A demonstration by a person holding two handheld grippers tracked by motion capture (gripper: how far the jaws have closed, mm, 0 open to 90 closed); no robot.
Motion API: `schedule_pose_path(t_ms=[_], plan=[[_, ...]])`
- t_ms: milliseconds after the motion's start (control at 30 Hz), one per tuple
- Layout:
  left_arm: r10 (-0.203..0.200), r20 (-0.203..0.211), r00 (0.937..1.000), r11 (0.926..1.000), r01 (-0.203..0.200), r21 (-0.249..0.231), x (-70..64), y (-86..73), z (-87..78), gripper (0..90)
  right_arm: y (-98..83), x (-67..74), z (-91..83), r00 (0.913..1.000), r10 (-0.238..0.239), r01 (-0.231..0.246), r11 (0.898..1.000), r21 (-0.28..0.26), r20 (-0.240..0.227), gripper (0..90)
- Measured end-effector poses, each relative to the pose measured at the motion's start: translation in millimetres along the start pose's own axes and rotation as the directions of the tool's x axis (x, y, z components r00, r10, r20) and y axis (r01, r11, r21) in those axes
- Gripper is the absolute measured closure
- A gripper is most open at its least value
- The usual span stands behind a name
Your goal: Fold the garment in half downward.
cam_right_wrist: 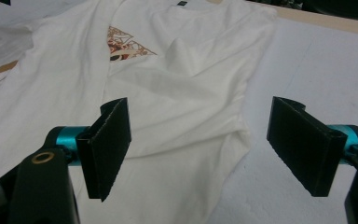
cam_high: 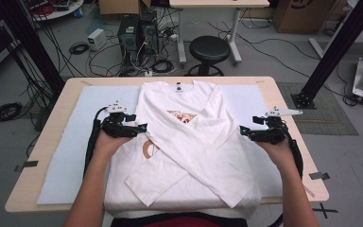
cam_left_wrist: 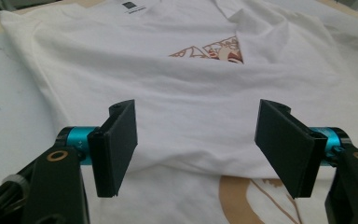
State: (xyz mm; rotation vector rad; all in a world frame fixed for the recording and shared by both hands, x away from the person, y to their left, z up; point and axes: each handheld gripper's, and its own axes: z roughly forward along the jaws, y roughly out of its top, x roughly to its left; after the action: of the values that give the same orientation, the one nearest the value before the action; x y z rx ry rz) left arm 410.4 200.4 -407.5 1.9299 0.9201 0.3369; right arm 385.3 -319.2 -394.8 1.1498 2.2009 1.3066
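White long-sleeved shirt laid flat, front up, along the middle of the tabletop, on a pale blue mat that covers most of the surface; collar toward the far edge, hem hanging slightly over the near edge. Both sleeves are folded inward and cross over the chest in an X, partly covering the orange-brown print, of which a second patch shows lower down beside the left sleeve. Left claw, held in the person's left hand, hovers at the shirt's left side, pointing inward across the fabric; in the left gripper view its two black jaws stand wide apart over the shirt, with nothing between the pads and no cloth pinched. Right claw, held in the right hand, sits at the shirt's right side edge, likewise pointing inward; in the right gripper view its jaws are also spread wide, one above the shirt and the other above the bare mat, the shirt's side edge running between them, untouched. Behind the far edge of the tabletop, on the floor, stand a black round stool, computer towers and loose cables.
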Motion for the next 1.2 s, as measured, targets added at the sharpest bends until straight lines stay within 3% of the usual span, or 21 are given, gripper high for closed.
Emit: schedule_pose_path(t_ms=[100, 267, 467, 533, 833, 967, 1200], plan=[[0.013, -0.02, 0.9997, 0.9992, -0.012, 0.037, 5.7, 1.4, 5.7, 29.6, 4.2, -2.9, 5.2, 1.0, -0.005, 0.005, 1.0, 0.013, 0.003, 22.1], [0.014, -0.051, 0.9986, 0.999, -0.011, 0.044, 14.9, 5.7, 12.2, 28.8, 9.5, -8.7, 16.0, 1.0, -0.001, 0.001, 0.999, 0.033, 0.009, 22.1], [-0.045, -0.051, 0.9977, 0.9983, 0.046, 0.035, 31.3, 4.8, 26.1, 28.8, 13.6, -19.1, 37.3, 0.9998, 0.017, -0.018, 0.997, 0.081, 0.013, 22.1], [-0.055, -0.057, 0.9969, 0.9969, 0.058, 0.053, 35.4, 3.2, 31.3, 28.8, 15.8, -22.3, 43.6, 0.9998, 0.019, -0.02, 0.995, 0.093, 0.009, 22.1], [-0.079, -0.08, 0.9936, 0.9908, 0.087, 0.103, 50.0, 2.1, 51.4, 28.8, 16.4, -39.4, 77.2, 0.9979, 0.058, -0.062, 0.988, 0.141, 0.028, 22.4], [-0.089, -0.078, 0.9929, 0.9911, 0.096, 0.092, 53.8, 1.6, 57.8, 28.8, 16.9, -44.4, 88.2, 0.9974, 0.067, -0.071, 0.985, 0.158, 0.027, 22.5], [-0.097, -0.113, 0.9888, 0.9866, 0.111, 0.12, 65.2, 8.0, 68.8, 28.8, 16.3, -55.9, 109.3, 0.9945, 0.099, -0.104, 0.978, 0.183, 0.033, 24.6]])
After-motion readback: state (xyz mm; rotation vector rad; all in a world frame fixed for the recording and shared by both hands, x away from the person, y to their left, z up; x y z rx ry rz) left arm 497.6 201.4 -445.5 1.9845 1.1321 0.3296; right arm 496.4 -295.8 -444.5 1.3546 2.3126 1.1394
